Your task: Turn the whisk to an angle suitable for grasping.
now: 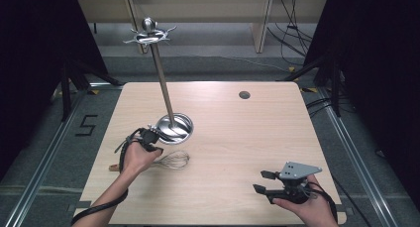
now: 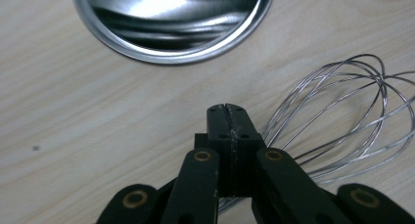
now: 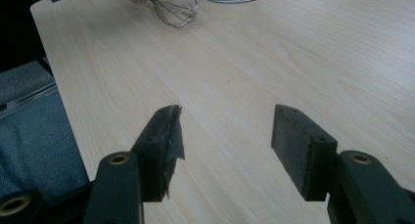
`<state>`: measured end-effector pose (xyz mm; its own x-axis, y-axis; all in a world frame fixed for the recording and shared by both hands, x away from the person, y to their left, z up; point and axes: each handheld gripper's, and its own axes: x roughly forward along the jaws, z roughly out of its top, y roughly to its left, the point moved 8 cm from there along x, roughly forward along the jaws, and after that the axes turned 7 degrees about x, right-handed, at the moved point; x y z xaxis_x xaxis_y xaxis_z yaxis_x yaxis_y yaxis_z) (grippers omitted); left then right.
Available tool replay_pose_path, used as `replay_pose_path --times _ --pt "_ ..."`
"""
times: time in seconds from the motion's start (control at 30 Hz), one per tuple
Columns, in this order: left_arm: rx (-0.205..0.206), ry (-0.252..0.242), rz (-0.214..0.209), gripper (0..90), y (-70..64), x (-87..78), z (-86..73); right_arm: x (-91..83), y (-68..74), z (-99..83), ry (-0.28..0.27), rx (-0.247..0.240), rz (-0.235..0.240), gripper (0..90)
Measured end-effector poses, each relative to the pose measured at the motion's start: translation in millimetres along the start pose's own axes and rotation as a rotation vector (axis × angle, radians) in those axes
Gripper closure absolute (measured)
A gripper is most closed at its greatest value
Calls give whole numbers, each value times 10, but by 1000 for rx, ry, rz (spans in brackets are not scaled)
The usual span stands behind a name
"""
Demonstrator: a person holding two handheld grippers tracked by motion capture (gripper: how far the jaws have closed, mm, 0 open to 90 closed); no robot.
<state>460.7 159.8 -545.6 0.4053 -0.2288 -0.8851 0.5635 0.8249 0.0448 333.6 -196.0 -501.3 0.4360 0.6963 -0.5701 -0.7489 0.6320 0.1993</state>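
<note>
Whisk (image 1: 171,161) beside stand base (image 1: 174,128) — touching?

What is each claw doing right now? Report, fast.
Left claw: closed, jaws pressed together above the whisk; whether it grips a wire cannot be told.
Right claw: open, holding nothing.

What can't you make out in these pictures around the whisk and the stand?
- Whisk: in the high view the left hand covers most of its handle.
- Left gripper: jaws pressed together; its own view cannot settle whether any whisk wire is pinched, since the jaws hide the wires beneath.
- Stand: the left gripper view's top edge cuts off its base, hiding the pole.
- Right gripper: open over bare table.
</note>
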Motion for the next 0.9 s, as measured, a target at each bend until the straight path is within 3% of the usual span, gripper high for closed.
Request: replay_pose_path --times 0.03,0.17,0.23,0.3,0.37,0.4,0.53,0.63,0.67,0.7,0.73,0.77,0.8,0.87,0.9 --pt "4 3 -11 891 -27 23 -10 -7 -11 0 -3 -9 -8 447" --pt "14 19 -52 891 -100 9 -98 -12 4 -23 13 29 5 446" --pt "15 23 -70 891 -130 -24 -152 -1 -16 -13 10 -4 3 446" --pt "25 32 -86 891 -155 -60 -207 8 3 -11 7 1 8 445" --pt "34 43 -113 891 -213 -108 -302 8 12 -12 10 -1 8 444" --pt "58 51 -134 891 -234 -137 -356 6 11 -16 11 -1 5 442" --pt "63 92 -185 891 -300 -251 -639 10 6 -25 21 -6 8 441" --pt "63 132 -194 891 -271 -357 -837 21 15 -30 21 -8 9 439" --pt "70 136 -188 890 -233 -393 -916 21 38 -41 30 13 17 438" --pt "29 145 -196 890 -242 -431 -980 26 29 -38 26 1 14 438" --pt "72 141 -183 889 -158 -465 -1052 27 20 -36 27 -9 11 436" --pt "72 141 -183 888 -158 -465 -1052 30 23 -38 29 -6 13 436" --pt "23 131 -185 886 -122 -533 -1142 31 31 -46 39 -2 22 435" --pt "43 123 -170 878 -48 -577 -1176 34 30 -44 35 -3 19 435" --pt "28 115 -169 861 -21 -611 -1192 33 27 -46 39 -4 20 435"
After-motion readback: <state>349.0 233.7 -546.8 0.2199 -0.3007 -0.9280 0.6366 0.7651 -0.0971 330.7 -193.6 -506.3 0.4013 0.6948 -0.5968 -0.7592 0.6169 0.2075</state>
